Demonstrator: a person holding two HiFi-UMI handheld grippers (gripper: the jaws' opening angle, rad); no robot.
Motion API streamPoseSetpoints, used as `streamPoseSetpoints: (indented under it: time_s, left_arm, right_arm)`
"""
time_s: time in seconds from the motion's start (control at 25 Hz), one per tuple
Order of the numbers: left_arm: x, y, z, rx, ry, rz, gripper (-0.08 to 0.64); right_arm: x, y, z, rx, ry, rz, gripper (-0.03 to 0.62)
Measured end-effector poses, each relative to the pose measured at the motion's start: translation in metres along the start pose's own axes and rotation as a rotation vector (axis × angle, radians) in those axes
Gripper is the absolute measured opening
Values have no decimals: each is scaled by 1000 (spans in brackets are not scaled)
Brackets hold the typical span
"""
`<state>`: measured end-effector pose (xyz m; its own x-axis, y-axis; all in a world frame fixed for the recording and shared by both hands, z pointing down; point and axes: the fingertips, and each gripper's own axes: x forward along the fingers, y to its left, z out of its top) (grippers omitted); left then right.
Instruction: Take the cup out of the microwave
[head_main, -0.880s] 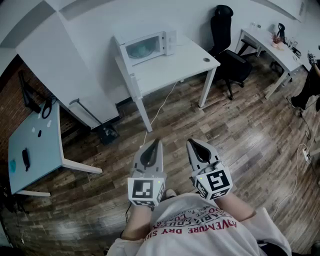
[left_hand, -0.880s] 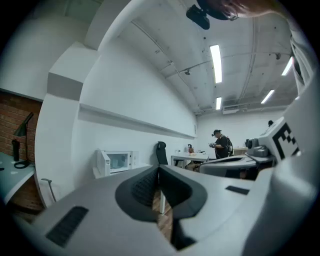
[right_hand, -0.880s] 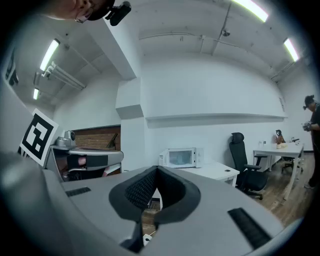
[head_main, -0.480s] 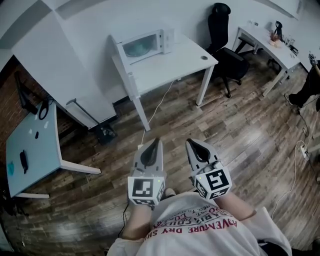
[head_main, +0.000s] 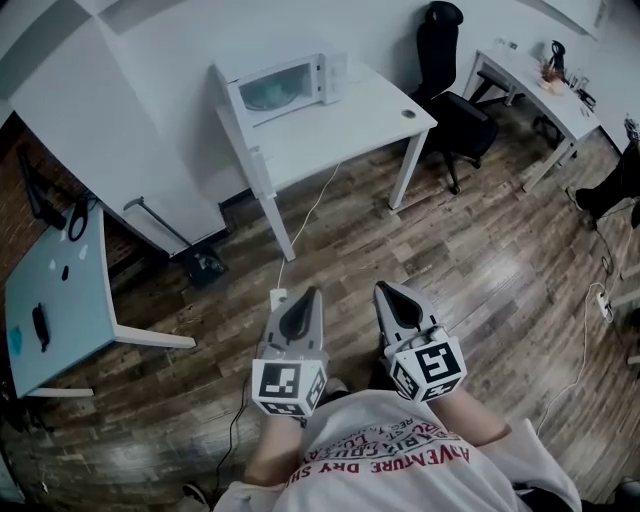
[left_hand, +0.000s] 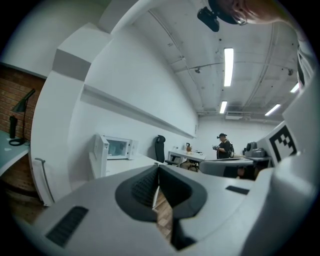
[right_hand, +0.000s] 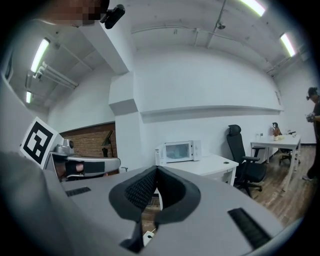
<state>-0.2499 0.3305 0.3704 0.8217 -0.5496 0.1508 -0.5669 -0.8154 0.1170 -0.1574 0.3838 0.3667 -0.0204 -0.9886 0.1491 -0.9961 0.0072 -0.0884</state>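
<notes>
**Both grippers idle, microwave well ahead**

The left gripper (head_main: 311, 296) and the right gripper (head_main: 386, 291) sit side by side close to the person's chest, pointing near level toward 12 o'clock. That reads as a carrying pose: nothing is within reach, so both are tucked in. Each gripper's own view shows its jaws clenched pad to pad with nothing between them, only wooden floor (head_main: 420, 250) beyond.

The microwave (head_main: 285, 82) stands at 12 o'clock, well apart from the grippers, on the back left corner of a white table (head_main: 350, 130). It is probably there because its cord (head_main: 312, 212) drops to the floor from that side. Its door looks closed. The cup is not plainly visible; a pale greenish shape behind the door glass may be it. I judge the task barely begun, with the approach and the door both ahead.

The count:
- two grippers
- one microwave
- one office chair (head_main: 447, 70) at 1 o'clock
- three tables: the white one, a second desk (head_main: 525, 85) at 2 o'clock, and a pale blue desk (head_main: 60, 300) at 9 o'clock
</notes>
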Motion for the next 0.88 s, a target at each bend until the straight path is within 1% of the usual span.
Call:
streamPoseSetpoints:
  time_s: [0.16, 0.4, 0.6, 0.76, 0.88]
  left_arm:
    - [25, 10, 3, 23, 8, 22, 8]
    - [83, 30, 14, 53, 20, 106, 8]
    - [156, 44, 35, 38, 5, 174, 8]
    - [218, 41, 53, 59, -9, 227, 8]
    - [264, 38, 62, 45, -13, 250, 8]
  right_arm:
    - [31, -13, 1, 12, -5, 44, 12]
    - [97, -46, 14, 17, -4, 154, 12]
    - [157, -96, 39, -7, -5, 237, 12]
    - [190, -148, 60, -38, 3, 296, 11]
    - [213, -188, 71, -62, 8, 322, 12]
